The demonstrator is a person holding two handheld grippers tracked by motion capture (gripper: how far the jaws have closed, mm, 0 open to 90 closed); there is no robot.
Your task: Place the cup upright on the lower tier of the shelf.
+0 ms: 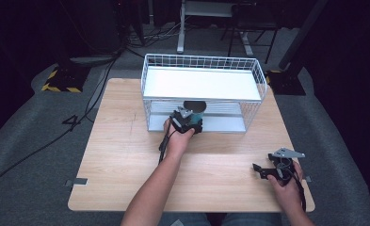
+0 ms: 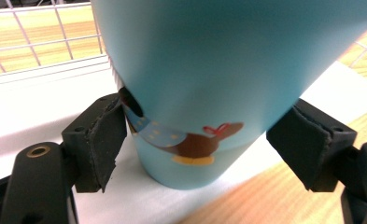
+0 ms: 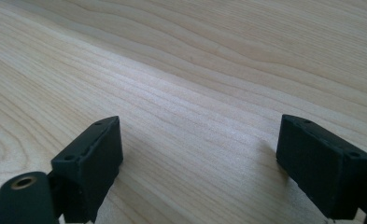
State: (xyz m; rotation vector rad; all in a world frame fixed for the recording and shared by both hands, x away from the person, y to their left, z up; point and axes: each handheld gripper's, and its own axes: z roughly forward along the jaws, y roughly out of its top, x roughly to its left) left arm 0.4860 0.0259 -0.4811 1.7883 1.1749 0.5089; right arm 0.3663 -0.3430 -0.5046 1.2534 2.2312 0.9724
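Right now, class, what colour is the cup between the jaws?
Light blue cup, with a printed cartoon figure; clearest in the left gripper view.

High view down over table [image 1: 126,179]; tongs' views close, sharing its wood.

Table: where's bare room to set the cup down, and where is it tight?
Free: table left of the wire rack, and the strip between the left gripper and right gripper. The rack's top shelf is bare. Tight: the lower shelf, where the blue cup stands between open jaws.
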